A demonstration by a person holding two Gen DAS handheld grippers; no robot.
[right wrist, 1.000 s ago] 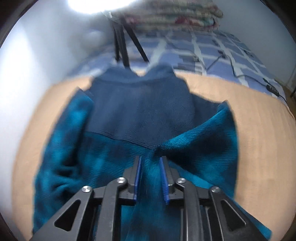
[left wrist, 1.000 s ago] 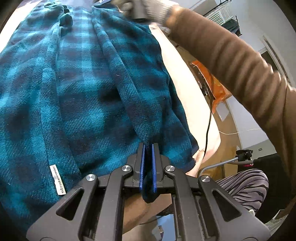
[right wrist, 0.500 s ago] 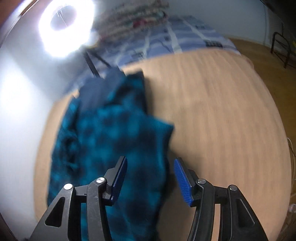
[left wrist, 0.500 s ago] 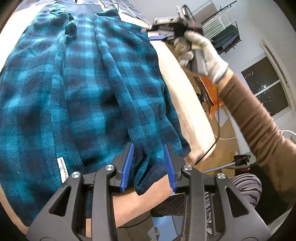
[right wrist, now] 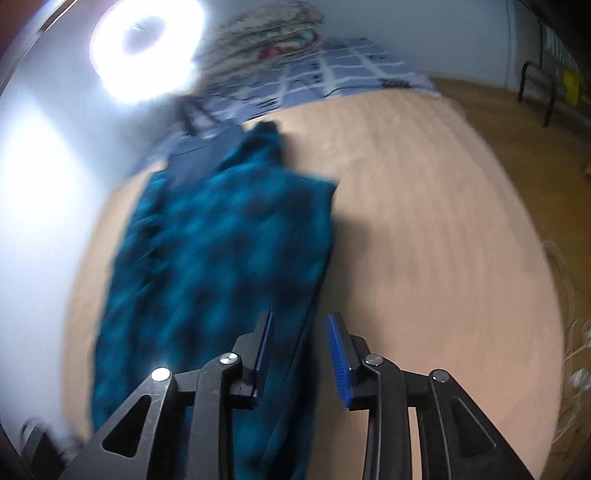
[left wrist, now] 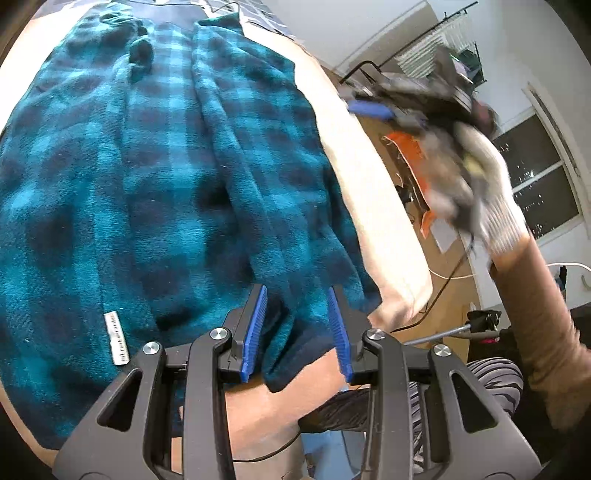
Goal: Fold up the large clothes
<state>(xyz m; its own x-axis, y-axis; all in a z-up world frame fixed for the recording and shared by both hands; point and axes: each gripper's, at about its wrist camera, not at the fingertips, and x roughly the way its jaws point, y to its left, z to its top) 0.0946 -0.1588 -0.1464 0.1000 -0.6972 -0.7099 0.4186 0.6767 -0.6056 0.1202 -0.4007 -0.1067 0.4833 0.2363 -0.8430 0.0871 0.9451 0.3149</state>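
Observation:
A teal and navy plaid fleece garment (left wrist: 166, 166) lies spread lengthwise on a beige surface (left wrist: 369, 203), with a white label (left wrist: 119, 338) near its near hem. My left gripper (left wrist: 296, 290) is at that hem. Its jaws are opening, and a hanging corner of the fleece sits loose between the blue pads without being pressed. In the blurred right wrist view the garment (right wrist: 229, 240) lies to the left. My right gripper (right wrist: 301, 314) hovers open over its right edge and holds nothing. From the left wrist view, a gloved hand (left wrist: 491, 192) carries the right gripper off the surface's right side.
A ring light (right wrist: 146, 48) glares at the far left. Behind the surface are a blue checked bed cover (right wrist: 332, 74) and stacked quilts (right wrist: 273, 33). A brown sleeve (left wrist: 532, 314), an orange item (left wrist: 406, 144), a clothes rack (left wrist: 443, 44) and cables fill the right side.
My left gripper went from shut on the hem fold to open. My right gripper let go of the fleece and swung off to the right, past the garment's edge.

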